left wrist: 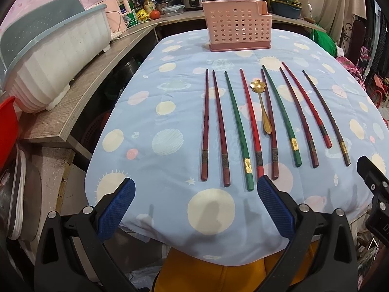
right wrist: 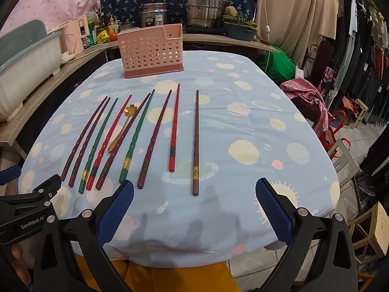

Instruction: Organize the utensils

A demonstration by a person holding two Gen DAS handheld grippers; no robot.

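Observation:
Several chopsticks lie side by side on the blue patterned tablecloth (left wrist: pixel 170 97): dark red, green (left wrist: pixel 237 126), bright red (left wrist: pixel 250 121) and brown (left wrist: pixel 327 119) ones. A small gold flower-shaped spoon (left wrist: pixel 261 107) lies among them. A pink perforated utensil holder (left wrist: pixel 237 26) stands upright at the table's far end, also seen in the right wrist view (right wrist: pixel 152 50). My left gripper (left wrist: pixel 195 189) hovers open at the near table edge, just short of the chopstick ends. My right gripper (right wrist: pixel 194 191) is open too, with the brown chopstick (right wrist: pixel 195 143) ahead between its fingers.
A white dish rack (left wrist: pixel 53 56) sits on a wooden counter (left wrist: pixel 80 102) to the left. Pots, bottles and a rice cooker (right wrist: pixel 155 15) crowd the back shelf. Chairs, stools (right wrist: pixel 372 228) and hanging clothes fill the right side. The person's yellow clothing (right wrist: pixel 170 277) shows below the table edge.

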